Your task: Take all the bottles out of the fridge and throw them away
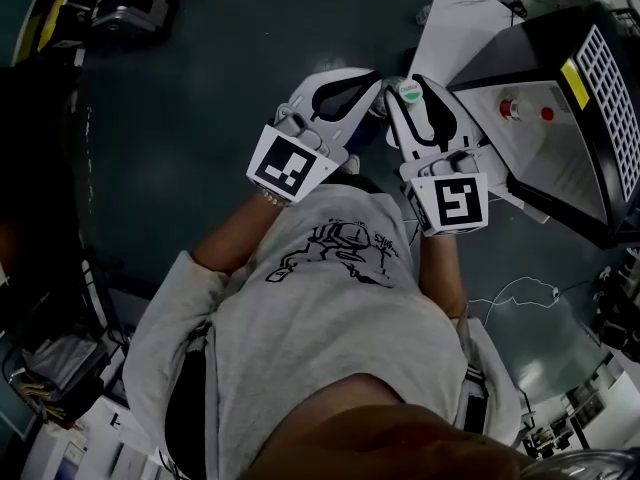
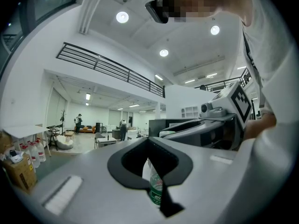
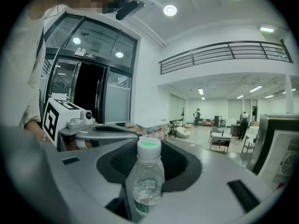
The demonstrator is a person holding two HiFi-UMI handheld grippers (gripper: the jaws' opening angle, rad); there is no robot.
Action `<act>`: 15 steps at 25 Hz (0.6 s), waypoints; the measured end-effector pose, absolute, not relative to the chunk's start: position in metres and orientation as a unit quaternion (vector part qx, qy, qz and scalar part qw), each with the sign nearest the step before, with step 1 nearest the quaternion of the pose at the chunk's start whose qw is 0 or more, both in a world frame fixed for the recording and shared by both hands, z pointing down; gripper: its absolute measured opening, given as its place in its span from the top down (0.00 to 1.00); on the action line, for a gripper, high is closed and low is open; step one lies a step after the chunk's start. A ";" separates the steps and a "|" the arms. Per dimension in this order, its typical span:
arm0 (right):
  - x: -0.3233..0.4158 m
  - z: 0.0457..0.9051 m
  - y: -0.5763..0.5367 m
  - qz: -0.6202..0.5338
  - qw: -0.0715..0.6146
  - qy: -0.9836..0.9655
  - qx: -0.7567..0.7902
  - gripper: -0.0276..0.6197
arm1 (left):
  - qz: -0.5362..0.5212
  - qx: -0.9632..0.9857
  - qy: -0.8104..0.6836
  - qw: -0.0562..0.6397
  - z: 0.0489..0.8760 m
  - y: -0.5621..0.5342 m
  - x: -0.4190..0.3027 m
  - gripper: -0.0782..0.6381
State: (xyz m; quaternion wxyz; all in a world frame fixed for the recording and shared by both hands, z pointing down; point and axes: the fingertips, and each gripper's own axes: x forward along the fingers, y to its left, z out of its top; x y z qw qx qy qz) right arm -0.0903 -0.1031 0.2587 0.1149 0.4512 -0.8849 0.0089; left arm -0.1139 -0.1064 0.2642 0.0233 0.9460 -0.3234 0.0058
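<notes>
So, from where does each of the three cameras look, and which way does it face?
Head view: on the person's head, facing steeply down at the floor; shows the grey shirt, left gripper and right gripper.
Left gripper view: on the left gripper, facing along its jaws; they grip a green-label bottle.
Right gripper view: on the right gripper, facing along its jaws; they grip a green-capped bottle.
Shared: each gripper view shows the other gripper; the head view shows both.
</notes>
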 end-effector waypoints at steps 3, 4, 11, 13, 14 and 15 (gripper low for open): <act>-0.078 0.272 -0.103 0.015 0.118 -0.883 0.453 0.72 | 0.013 0.946 -0.323 0.026 0.275 -0.107 -0.101 0.88; -0.075 0.277 -0.102 0.018 0.120 -0.883 0.453 0.72 | 0.016 0.946 -0.323 0.028 0.280 -0.106 -0.098 0.88; -0.070 0.319 -0.098 0.049 0.134 -0.880 0.453 0.72 | 0.040 0.944 -0.324 0.037 0.316 -0.102 -0.094 0.88; -0.074 0.330 -0.096 0.055 0.135 -0.881 0.451 0.72 | 0.046 0.943 -0.326 0.045 0.327 -0.099 -0.096 0.88; -0.075 0.336 -0.094 0.059 0.137 -0.880 0.451 0.72 | 0.048 0.943 -0.327 0.049 0.332 -0.098 -0.097 0.88; -0.077 0.343 -0.092 0.061 0.138 -0.881 0.449 0.72 | 0.051 0.942 -0.327 0.052 0.338 -0.096 -0.097 0.88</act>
